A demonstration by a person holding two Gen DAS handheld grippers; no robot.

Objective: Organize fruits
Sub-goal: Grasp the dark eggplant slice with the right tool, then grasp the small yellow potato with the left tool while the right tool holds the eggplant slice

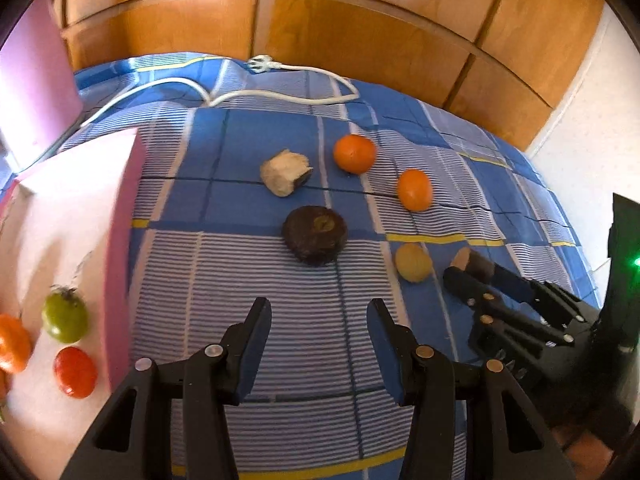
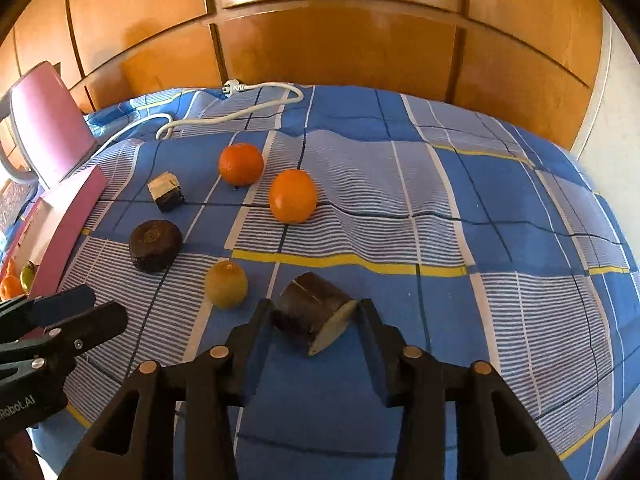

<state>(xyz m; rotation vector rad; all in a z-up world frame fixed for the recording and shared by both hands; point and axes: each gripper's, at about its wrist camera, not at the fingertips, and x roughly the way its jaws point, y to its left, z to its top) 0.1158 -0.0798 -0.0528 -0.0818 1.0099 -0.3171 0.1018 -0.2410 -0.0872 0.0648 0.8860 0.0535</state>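
Oranges [image 2: 241,163], two; brown pieces [image 2: 155,245], three.

Checked cloth [image 2: 460,184] is lying soft and matt, rippling in folds. Wooden panels [image 2: 340,48] far behind are showing a smooth, glossy varnish, catching light. Oranges [image 2: 241,163] are looking waxy, faintly dimpled. Dark round piece [image 2: 155,245] is reading matt and rough; cut wedge [image 2: 314,314] is showing a coarse dark rind and a pale smooth face. Both grippers, right gripper [image 2: 316,322] and left gripper [image 1: 320,330], are appearing matt black plastic with bright metal rivets. White cable [image 1: 280,98] is looking smooth plastic. Pink box [image 1: 120,248] is looking smooth.
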